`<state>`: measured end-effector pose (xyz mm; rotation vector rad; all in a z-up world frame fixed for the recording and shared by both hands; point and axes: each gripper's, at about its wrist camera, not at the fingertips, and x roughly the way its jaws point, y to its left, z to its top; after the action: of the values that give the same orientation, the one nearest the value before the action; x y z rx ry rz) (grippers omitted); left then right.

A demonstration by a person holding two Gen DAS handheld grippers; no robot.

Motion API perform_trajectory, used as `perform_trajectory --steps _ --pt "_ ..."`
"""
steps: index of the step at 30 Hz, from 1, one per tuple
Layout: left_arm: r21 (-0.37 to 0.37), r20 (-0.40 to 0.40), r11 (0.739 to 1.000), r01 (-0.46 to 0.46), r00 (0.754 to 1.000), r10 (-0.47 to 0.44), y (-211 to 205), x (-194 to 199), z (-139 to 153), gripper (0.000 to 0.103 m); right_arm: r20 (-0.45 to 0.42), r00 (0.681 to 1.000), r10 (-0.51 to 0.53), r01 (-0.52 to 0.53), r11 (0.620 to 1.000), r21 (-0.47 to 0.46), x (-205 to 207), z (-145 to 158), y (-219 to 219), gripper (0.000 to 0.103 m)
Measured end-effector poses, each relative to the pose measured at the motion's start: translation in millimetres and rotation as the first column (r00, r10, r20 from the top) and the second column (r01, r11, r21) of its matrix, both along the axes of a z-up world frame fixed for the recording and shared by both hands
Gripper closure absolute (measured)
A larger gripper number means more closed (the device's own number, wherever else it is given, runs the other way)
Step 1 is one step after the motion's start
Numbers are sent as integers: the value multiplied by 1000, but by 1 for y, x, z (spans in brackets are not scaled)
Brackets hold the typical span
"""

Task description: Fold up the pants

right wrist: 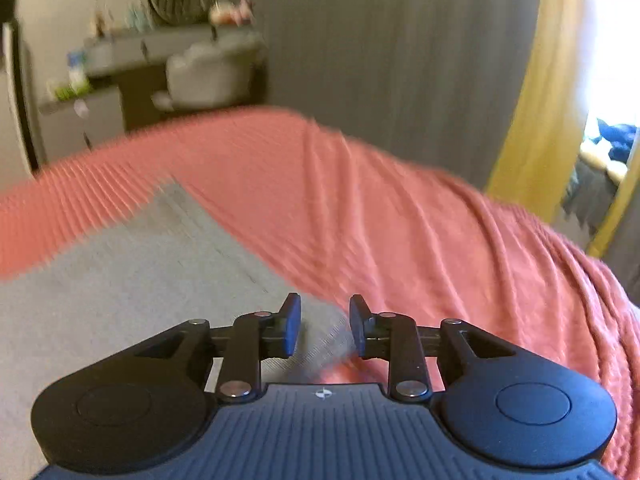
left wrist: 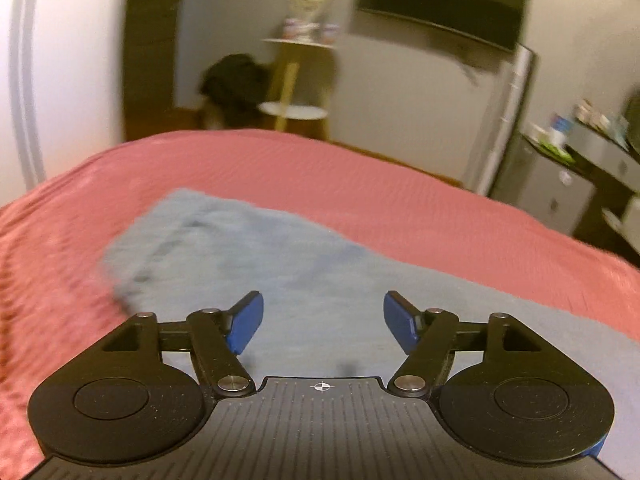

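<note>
Nearest in the left wrist view, the left gripper (left wrist: pixel 323 322) hangs low above the pants (left wrist: pixel 248 264), its blue fingers (left wrist: pixel 248 322) spread wide with nothing between them. Grey-blue cloth fills the gap and runs ahead to a blurred end with darker seam lines, lying on the pink bedspread (left wrist: pixel 360 184) toward the bed's left side; from there the garment stretches back and to the right, under the gripper. Only this view shows what stands past the bed's far edge: a dark bag (left wrist: pixel 236 84) on the floor, a small wooden side table (left wrist: pixel 298 80) with jars on its top shelf, a wall-mounted television (left wrist: pixel 440 4), and a white fridge (left wrist: pixel 508 120).

From the right wrist view, the right gripper (right wrist: pixel 325 326) sits over the right-hand border of the pants (right wrist: pixel 120 280), where grey cloth meets the bedspread (right wrist: pixel 400 220). Its fingers (right wrist: pixel 292 326) stand parted by a narrower gap, and cloth lies below them, not pinched. A stitched hem runs diagonally from the gripper away to the left. Only this view shows the wrinkled bedspread falling over the bed's right edge, a grey curtain (right wrist: pixel 380 60), a yellow curtain (right wrist: pixel 544 92) by a bright window, and a desk (right wrist: pixel 140 64) with a pale chair (right wrist: pixel 212 72) at the far left.

Both grippers point forward, nearly level with the bed. Both views are motion-blurred.
</note>
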<state>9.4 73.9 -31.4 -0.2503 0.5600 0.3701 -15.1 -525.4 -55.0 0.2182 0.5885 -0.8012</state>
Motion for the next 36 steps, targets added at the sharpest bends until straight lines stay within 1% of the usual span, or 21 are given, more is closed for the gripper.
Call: perform_trajectory --steps 1,3,4,5,6,8,10,12,14,16,17,18,20,21,23,24,26,27,29,31,36 --pt "21 -11 999 29 1000 -29 -14 13 -3 30 33 999 36 -36 999 -11 3 7 11 70" --pt "47 -16 995 89 996 -89 -41 38 -11 28 97 980 174 -171 984 -39 19 21 51 53" --pt "58 -20 992 110 994 -109 -55 51 -15 27 115 958 264 -260 964 -48 29 24 74 48" --pt "62 -19 990 125 992 -124 -67 63 -20 27 118 918 378 -374 926 -58 41 24 103 38" --pt "67 -16 988 142 990 -141 -76 74 -25 26 105 860 499 -494 867 -71 54 22 134 33" --pt "95 -31 980 174 985 -172 -93 96 -37 23 57 695 717 -708 696 -122 78 12 202 32" --pt "143 -84 971 194 980 -183 -103 117 -52 23 19 536 844 -829 530 -179 96 -3 258 31" --pt "171 -128 970 172 980 -152 -99 133 -69 17 -42 458 888 -872 440 -214 111 -18 293 21" --pt "182 -103 972 145 986 -128 -90 134 -76 8 -92 425 900 -893 401 -204 123 -34 303 21" --pt "225 -91 964 139 988 -121 -78 135 -79 7 -127 463 877 -882 442 -160 135 -47 288 19" --pt "248 -86 957 151 987 -134 -72 135 -81 6 -85 483 871 -872 470 -137 137 -49 268 13" --pt "266 -83 951 160 986 -143 -66 134 -82 5 -55 521 852 -850 513 -120 139 -48 247 11" --pt "312 -84 939 146 989 -125 -53 131 -83 5 -69 664 744 -746 655 -120 148 -52 196 11" --pt "340 -99 934 110 992 -81 -49 129 -83 5 -49 721 691 -692 716 -88 149 -53 167 10" --pt "320 -109 946 50 994 -15 -30 127 -81 5 79 815 574 -579 813 68 142 -53 95 10" --pt "292 -115 956 -2 993 37 -17 125 -78 5 105 863 495 -504 858 98 135 -52 67 13" --pt "274 -134 959 -75 984 116 -4 119 -73 5 52 952 302 -306 947 99 119 -47 18 17" --pt "263 -140 960 -92 981 132 2 114 -70 6 32 976 216 -218 968 122 108 -47 -7 20" --pt "246 -163 966 -83 979 125 3 99 -64 7 128 983 134 -160 961 225 70 -42 -48 24" --pt "259 -190 965 -40 978 91 -5 80 -63 7 174 981 86 -136 943 303 38 -34 -68 24" --pt "296 -210 947 125 976 -63 -43 34 -62 7 322 947 -7 -166 847 506 -42 -38 -84 25"
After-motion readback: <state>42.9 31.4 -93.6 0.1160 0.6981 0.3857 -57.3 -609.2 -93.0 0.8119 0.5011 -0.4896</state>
